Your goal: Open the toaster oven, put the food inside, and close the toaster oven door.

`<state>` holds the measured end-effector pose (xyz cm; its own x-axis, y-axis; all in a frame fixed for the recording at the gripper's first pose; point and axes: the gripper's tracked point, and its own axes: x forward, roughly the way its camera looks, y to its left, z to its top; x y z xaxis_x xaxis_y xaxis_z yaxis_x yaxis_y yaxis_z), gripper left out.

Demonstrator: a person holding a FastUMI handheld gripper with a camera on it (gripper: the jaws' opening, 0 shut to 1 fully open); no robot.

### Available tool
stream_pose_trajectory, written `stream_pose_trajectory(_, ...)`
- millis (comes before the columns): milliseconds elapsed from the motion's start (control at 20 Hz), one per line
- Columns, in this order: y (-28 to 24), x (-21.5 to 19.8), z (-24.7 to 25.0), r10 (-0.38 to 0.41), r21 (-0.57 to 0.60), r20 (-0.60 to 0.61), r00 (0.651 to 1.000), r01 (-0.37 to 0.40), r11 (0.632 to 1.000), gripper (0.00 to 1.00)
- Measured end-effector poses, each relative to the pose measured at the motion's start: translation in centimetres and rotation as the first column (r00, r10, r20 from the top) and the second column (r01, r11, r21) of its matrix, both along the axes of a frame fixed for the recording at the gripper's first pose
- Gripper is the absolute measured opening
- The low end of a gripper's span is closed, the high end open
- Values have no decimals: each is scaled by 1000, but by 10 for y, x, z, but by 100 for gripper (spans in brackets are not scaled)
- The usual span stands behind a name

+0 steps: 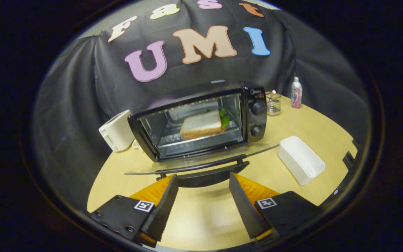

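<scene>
The toaster oven (201, 122) is sitting on the light wooden table (303, 122) with its glass door (201, 162) lying fully open, folded down flat toward the camera. The door's dark handle (205, 171) is running along the front edge of the glass, just ahead of the fingertips.

The gripper (203, 182) is standing wide open and is holding nothing. Its two fingers are spreading apart at either side of the handle's middle stretch; whether the tips are touching the handle cannot be told from this angle. Bare table is showing between the fingers.

The food, a sandwich (201, 125) of white bread with a green leaf (224, 118) sticking out at its right end, is resting on the wire rack (194, 140) inside the oven cavity, slightly right of centre. Two round knobs (257, 119) are sitting one above the other on the oven's right-hand panel.

A white pop-up toaster (117, 131) is standing just beside the oven's left side. A white rectangular container (301, 160) is lying on the table to the right of the open door, apart from it. Beyond the oven's right side, a small wire basket (273, 104) and a bottle (296, 93) with a pink label are standing near the table's far edge.
</scene>
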<state>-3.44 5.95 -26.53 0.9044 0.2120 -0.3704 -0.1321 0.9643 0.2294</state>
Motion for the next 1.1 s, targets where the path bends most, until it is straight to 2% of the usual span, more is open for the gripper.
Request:
stream_pose_trajectory(150,12,19,15,12,-3,44,999,-12,1000,92)
stream_pose_trajectory(300,15,43,9,1,-84,44,999,2,996,92)
stream_pose_trajectory(550,7,74,34,-39,-31,131,991,43,999,92)
stream_pose_trajectory(850,-2,80,71,-34,-21,246,969,41,999,91)
stream_pose_trajectory(1100,-4,62,126,10,-16,392,920,-4,1000,91)
